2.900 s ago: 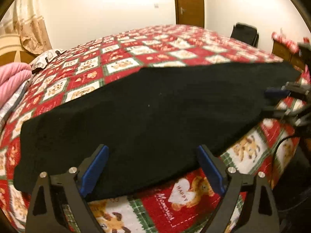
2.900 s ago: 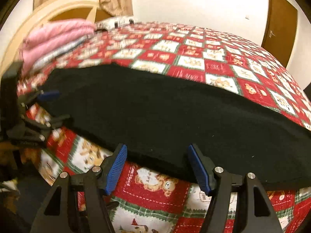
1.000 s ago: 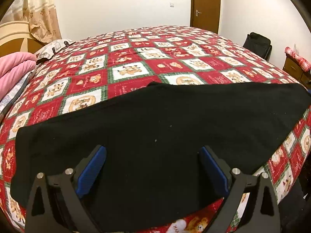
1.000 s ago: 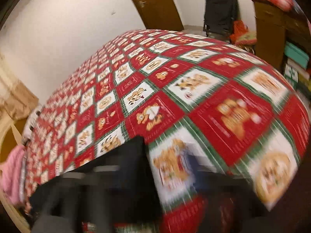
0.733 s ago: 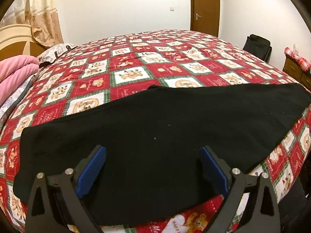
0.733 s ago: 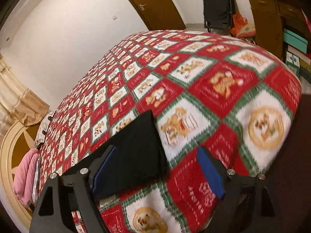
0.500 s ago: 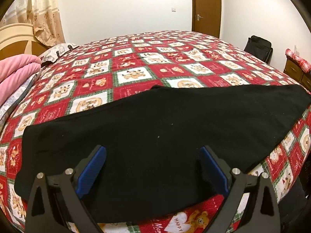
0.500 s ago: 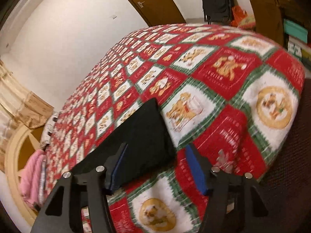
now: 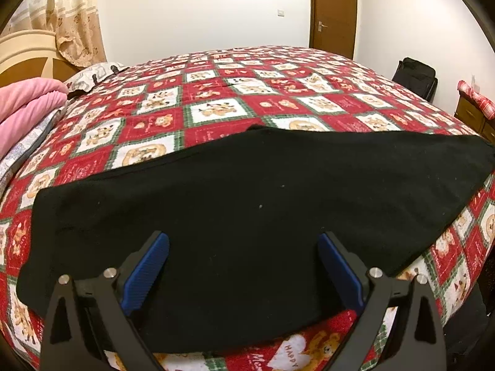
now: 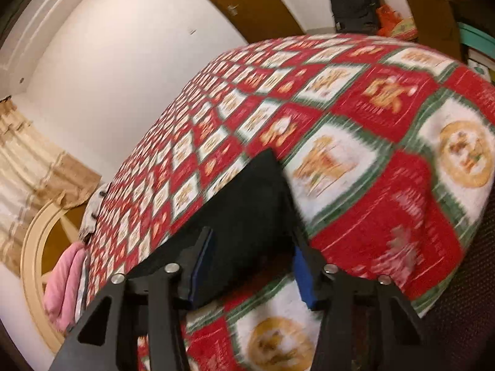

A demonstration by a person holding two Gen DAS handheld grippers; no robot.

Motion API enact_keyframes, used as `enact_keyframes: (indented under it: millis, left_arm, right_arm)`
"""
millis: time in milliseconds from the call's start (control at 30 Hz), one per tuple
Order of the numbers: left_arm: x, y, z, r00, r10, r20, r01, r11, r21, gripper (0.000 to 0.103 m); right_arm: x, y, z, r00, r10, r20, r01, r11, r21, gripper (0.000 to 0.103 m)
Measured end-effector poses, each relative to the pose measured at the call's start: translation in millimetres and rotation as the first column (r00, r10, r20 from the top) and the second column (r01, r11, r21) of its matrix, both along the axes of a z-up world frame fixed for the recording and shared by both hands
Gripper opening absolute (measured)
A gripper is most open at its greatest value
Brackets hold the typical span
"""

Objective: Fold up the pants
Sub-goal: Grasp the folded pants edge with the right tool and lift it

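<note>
Your left wrist view shows the black pants point(image 9: 247, 204) nearly whole: a long dark band lying flat across the near edge of the bed point(image 9: 247, 99), on the red, green and white teddy-bear quilt, running from the left side of the frame to the right. This view also shows the pink blanket point(image 9: 27, 105) at the headboard end, the brown door point(image 9: 334, 12) and a black bag point(image 9: 416, 75) by the far wall.

Your right wrist view is motion-blurred and tilted. It shows only one narrow end of the pants point(image 10: 247, 213), at the bed's corner, with the quilt falling away to the right.

Your left gripper point(image 9: 243, 272) is released. Its blue pads point(image 9: 145, 273) are spread wide above the near edge of the pants and grasp nothing; contact with the fabric cannot be determined.

Your right gripper point(image 10: 250, 266) is parted less widely. The end of the pants lies between its two pads, with the right pad point(image 10: 303, 281) at the fabric's edge. The jaws are not clenched on the cloth.
</note>
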State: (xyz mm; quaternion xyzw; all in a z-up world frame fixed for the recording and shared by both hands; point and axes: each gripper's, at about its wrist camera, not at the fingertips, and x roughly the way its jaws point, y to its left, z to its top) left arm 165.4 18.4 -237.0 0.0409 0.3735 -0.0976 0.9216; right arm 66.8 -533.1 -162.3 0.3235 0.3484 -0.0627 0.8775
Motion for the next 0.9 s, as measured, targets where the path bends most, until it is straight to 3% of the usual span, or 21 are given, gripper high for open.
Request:
enact_keyframes:
  millis: [67, 167, 367, 467, 500, 600, 733, 900]
  left_arm:
    - [0.1, -1.0, -0.4, 1.000, 0.001, 0.003, -0.001, 1.000, 0.005, 0.100]
    - [-0.4, -0.8, 0.4, 1.000, -0.004, -0.001, 0.004, 1.000, 0.005, 0.100]
    - [-0.7, 1.0, 0.6, 1.000, -0.001, 0.000, 0.001, 1.000, 0.000, 0.100]
    - [-0.7, 0.6, 0.1, 1.000, 0.000, 0.001, 0.000, 1.000, -0.001, 0.100]
    - [-0.8, 0.5, 0.1, 1.000, 0.000, 0.001, 0.000, 1.000, 0.001, 0.100]
    - [-0.8, 0.8, 0.6, 1.000, -0.001, 0.001, 0.001, 1.000, 0.003, 0.100]
    - [-0.4, 1.7, 1.0, 1.000, 0.003, -0.005, -0.003, 1.000, -0.008, 0.100]
    - [0.6, 7.8, 4.8, 1.000, 0.021, -0.004, -0.021, 1.000, -0.022, 0.100]
  right_arm:
    - [3.2, 0.4, -4.8, 1.000, -0.024, -0.009, 0.024, 0.999, -0.028, 0.040]
    - [2.8, -16.7, -12.1, 0.995, -0.090, 0.048, 0.088, 0.995, 0.041, 0.031]
    - [2.7, -20.3, -10.6, 0.990, -0.116, 0.074, 0.111, 0.991, 0.071, 0.029]
    - [-0.7, -22.6, -11.6, 0.990, -0.111, 0.086, 0.099, 0.987, 0.130, 0.029]
    - [-1.4, -23.5, -11.9, 0.990, -0.114, 0.084, 0.102, 0.986, 0.133, 0.023]
    - [-1.3, -23.2, -11.5, 0.989, -0.119, 0.086, 0.110, 0.989, 0.098, 0.014]
    - [4.9, -11.4, -3.0, 0.991, -0.096, 0.094, 0.096, 0.995, 0.008, 0.012]
    - [11.5, 30.8, 29.1, 0.988, 0.005, 0.154, 0.018, 0.988, -0.152, 0.012]
